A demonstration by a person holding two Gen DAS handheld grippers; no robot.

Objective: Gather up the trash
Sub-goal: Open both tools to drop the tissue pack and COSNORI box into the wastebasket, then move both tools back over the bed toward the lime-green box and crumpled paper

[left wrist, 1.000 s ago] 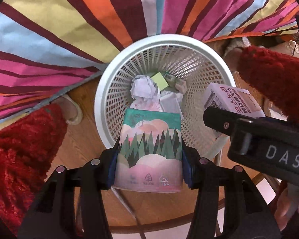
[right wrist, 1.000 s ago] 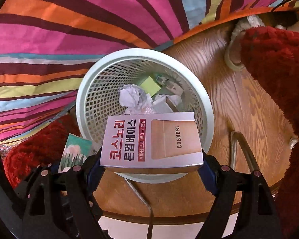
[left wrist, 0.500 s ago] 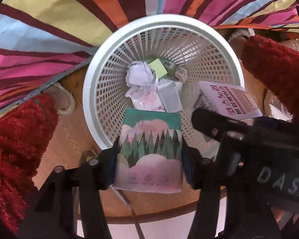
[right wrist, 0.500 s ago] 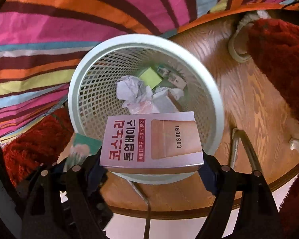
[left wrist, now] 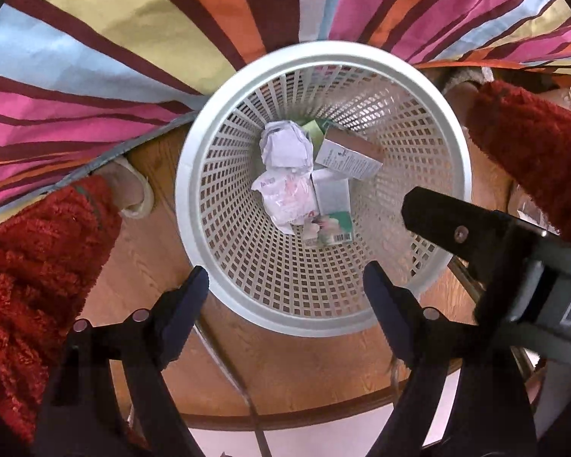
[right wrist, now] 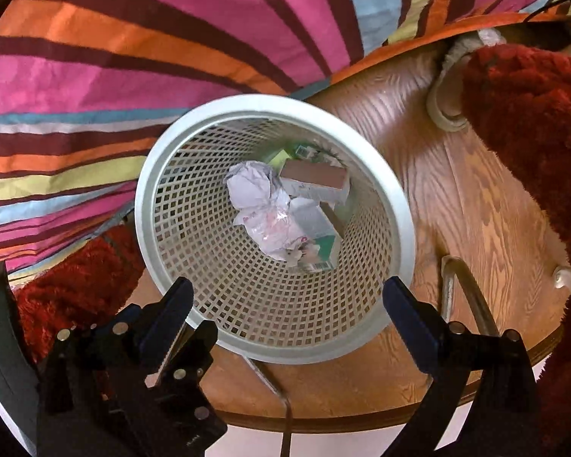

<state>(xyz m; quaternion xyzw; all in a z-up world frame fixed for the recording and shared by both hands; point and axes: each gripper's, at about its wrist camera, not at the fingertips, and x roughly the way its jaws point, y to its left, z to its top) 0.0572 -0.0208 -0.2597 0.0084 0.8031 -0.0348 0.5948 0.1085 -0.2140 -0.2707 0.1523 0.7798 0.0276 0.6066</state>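
A white mesh waste basket (left wrist: 209, 175) (right wrist: 171, 205) stands on the wooden floor below both grippers. Inside lie crumpled white paper (left wrist: 285, 144) (right wrist: 251, 186), a pink-brown cosmetics box (left wrist: 350, 154) (right wrist: 316, 181), a green forest-print box (left wrist: 329, 228) (right wrist: 318, 253) and other scraps. My left gripper (left wrist: 285, 285) is open and empty above the basket's near rim. My right gripper (right wrist: 285, 297) is open and empty above the near rim too; it also shows in the left wrist view (left wrist: 476, 236) at the right.
A striped multicoloured cloth (left wrist: 133, 38) (right wrist: 171, 38) hangs behind the basket. Red fuzzy slippers (left wrist: 30, 266) (right wrist: 533, 133) stand left and right of it. A curved wooden edge (left wrist: 285, 419) and a metal bar (right wrist: 468, 293) lie close below.
Both grippers opened and dropped their boxes. The green forest-print box and the pink-brown cosmetics box now lie inside the basket.
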